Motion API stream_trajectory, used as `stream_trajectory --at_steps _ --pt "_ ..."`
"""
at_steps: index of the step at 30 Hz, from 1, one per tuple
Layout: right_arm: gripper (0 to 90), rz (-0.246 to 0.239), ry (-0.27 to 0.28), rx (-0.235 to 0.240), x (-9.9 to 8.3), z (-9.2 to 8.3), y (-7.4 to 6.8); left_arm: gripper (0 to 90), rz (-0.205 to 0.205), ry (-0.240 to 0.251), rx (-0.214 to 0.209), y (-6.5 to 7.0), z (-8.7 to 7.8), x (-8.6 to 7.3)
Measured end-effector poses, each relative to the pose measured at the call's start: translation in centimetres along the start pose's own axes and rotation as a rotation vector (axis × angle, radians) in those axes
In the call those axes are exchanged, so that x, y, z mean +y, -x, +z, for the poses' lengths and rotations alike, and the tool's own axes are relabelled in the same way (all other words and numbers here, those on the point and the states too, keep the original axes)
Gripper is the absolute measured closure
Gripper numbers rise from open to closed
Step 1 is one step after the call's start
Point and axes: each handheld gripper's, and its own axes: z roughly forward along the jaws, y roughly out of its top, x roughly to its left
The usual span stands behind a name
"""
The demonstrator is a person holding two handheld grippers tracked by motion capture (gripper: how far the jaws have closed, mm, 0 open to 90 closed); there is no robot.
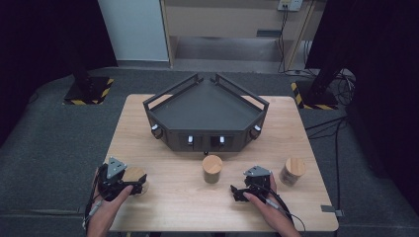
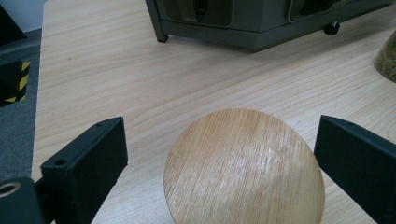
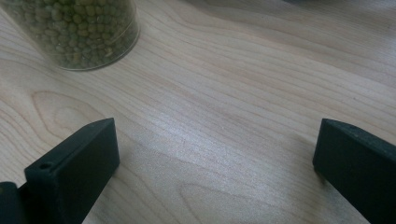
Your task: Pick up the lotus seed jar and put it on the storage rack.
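Three wood-lidded jars stand on the table. My left gripper is open around the left jar, its round wooden lid sitting between the jaws, with a clear gap on the left side. At the front right, my right gripper is open, with bare tabletop between its jaws. The middle jar, filled with green beans, stands just ahead of it and to the left. The right jar stands beside the right hand.
A dark angular tray with railings takes up the back middle of the wooden table. The edge of the middle jar shows at the right of the left gripper view. Black-and-yellow stand bases sit on the floor beyond.
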Motion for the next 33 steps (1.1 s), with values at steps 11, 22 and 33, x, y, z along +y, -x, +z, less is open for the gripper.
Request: stream_trajectory --at_steps 11,22,33 --pt "0.4 0.000 0.000 0.000 0.0 0.0 0.0 2.2 0.001 -0.009 -0.008 0.3 0.6 -0.7" --pt "0.4 0.000 -0.002 0.002 0.0 0.0 0.0 2.4 0.001 -0.020 -0.007 0.5 0.9 -1.5" --pt "0.4 0.000 -0.002 0.002 0.0 0.0 0.0 2.8 -0.006 -0.027 -0.006 0.8 1.5 -2.3"
